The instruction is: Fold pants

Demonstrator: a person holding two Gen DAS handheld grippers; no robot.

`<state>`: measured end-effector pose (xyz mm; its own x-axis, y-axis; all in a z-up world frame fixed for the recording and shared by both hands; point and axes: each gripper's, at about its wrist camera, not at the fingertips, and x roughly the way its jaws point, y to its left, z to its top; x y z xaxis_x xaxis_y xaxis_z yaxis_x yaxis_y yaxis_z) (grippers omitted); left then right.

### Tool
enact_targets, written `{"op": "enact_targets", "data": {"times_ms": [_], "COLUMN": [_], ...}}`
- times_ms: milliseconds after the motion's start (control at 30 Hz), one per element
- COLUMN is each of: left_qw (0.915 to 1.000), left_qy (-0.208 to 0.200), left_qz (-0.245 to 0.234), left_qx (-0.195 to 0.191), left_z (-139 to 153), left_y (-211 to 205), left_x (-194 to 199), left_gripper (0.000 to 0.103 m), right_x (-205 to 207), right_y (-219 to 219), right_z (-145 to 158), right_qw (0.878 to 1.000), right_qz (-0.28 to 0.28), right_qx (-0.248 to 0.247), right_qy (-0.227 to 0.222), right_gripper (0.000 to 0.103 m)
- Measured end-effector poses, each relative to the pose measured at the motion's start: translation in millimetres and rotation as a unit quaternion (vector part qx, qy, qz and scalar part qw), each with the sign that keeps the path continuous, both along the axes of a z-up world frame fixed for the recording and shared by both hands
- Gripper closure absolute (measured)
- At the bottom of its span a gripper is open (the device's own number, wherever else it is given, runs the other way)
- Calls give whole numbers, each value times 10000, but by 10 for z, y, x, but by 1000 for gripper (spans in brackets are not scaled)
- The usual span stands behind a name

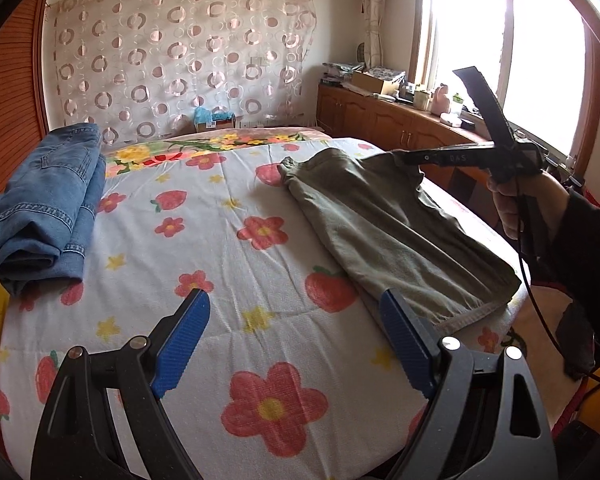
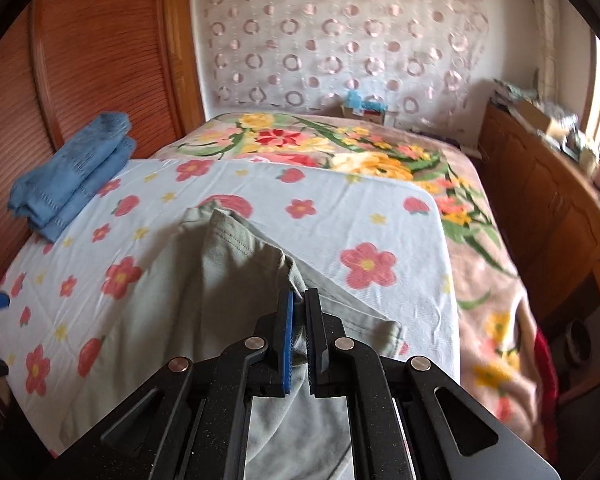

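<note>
The right tongs (image 2: 299, 304) are clenched on a fold of the olive-green pants (image 2: 204, 280), lifting that edge off the flowered bedspread (image 2: 340, 200) while the rest of the garment lies spread across the bed's right half. The left tongs (image 1: 296, 316) are released, blue pads wide apart over bare bedspread just beside the pants' near hem. Folded blue jeans (image 1: 48, 204) sit well apart at the bed's left edge.
</note>
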<state>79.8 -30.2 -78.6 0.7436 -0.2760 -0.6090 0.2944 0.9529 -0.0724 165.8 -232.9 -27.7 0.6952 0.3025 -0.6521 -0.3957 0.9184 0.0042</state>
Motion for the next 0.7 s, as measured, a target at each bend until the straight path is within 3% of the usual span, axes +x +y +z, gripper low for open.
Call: {"op": "enact_targets", "data": {"times_ms": [67, 233, 433, 700], "left_qw": [10000, 10000, 9999, 9998], "left_qy": [11, 49, 104, 162], "left_qz": [-3, -19, -45, -102], "left_qx": [-4, 17, 32, 77], "left_z": [-13, -41, -57, -97], "left_y": [-1, -9, -33, -85], "left_x": [-3, 0, 12, 12], "left_gripper": [16, 16, 16, 16], "right_x": [51, 142, 175, 190], "right_y": [-52, -137, -210, -229], "right_z": [-30, -113, -163, -149], "right_qw": [9995, 9983, 9973, 9957], "right_qz": [-89, -342, -566, -567], "right_qx": [239, 350, 212, 376], "right_qy": [171, 320, 429, 637], "right_gripper": [97, 68, 66, 66]}}
